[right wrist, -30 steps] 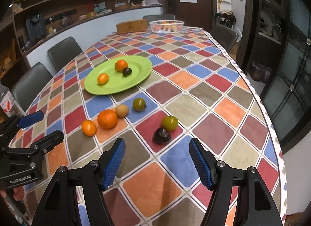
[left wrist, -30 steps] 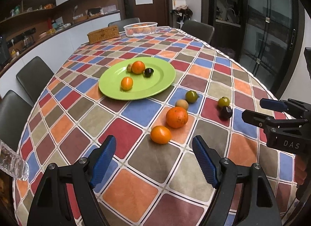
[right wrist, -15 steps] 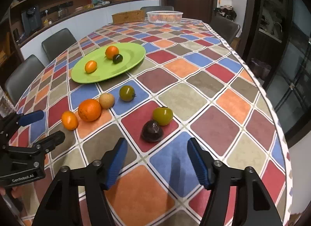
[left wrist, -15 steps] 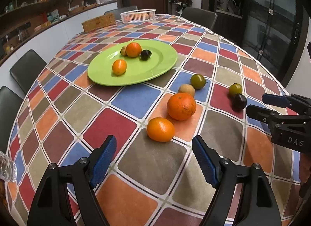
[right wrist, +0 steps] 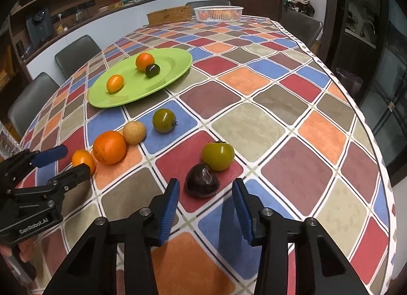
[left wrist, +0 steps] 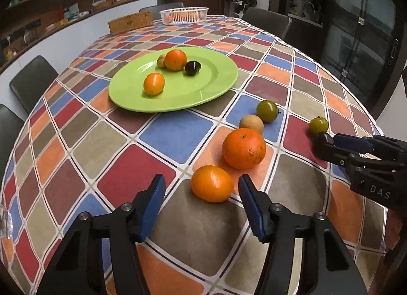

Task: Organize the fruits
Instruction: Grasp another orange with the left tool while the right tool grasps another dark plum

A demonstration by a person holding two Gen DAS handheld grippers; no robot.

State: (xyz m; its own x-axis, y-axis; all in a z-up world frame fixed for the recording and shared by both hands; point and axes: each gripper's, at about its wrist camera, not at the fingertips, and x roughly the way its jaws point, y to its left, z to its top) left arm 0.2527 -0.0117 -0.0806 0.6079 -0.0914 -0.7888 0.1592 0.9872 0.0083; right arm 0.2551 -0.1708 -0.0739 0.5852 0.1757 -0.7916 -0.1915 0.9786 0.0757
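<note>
A green plate (left wrist: 216,86) (right wrist: 175,66) holds two oranges, a dark fruit and a small brownish fruit. My left gripper (left wrist: 201,190) is open, its fingers on either side of a small orange (left wrist: 212,183) (right wrist: 82,159) on the table. Behind it lie a large orange (left wrist: 243,148) (right wrist: 109,147), a tan fruit (left wrist: 251,124) (right wrist: 134,132) and a green fruit (left wrist: 267,111) (right wrist: 164,120). My right gripper (right wrist: 205,188) is open, just short of a dark purple fruit (right wrist: 202,183), which touches another green fruit (right wrist: 218,155) (left wrist: 318,124).
A checked tablecloth (left wrist: 178,137) covers the table. A white basket (left wrist: 183,15) and a wicker box (left wrist: 131,23) stand at the far end. Dark chairs (left wrist: 30,79) line the left side. The table's right edge (right wrist: 368,127) curves close by.
Both grippers have moved forward and down toward the table. The small orange now sits between the left fingers, and the dark purple fruit lies just ahead of the right ones.
</note>
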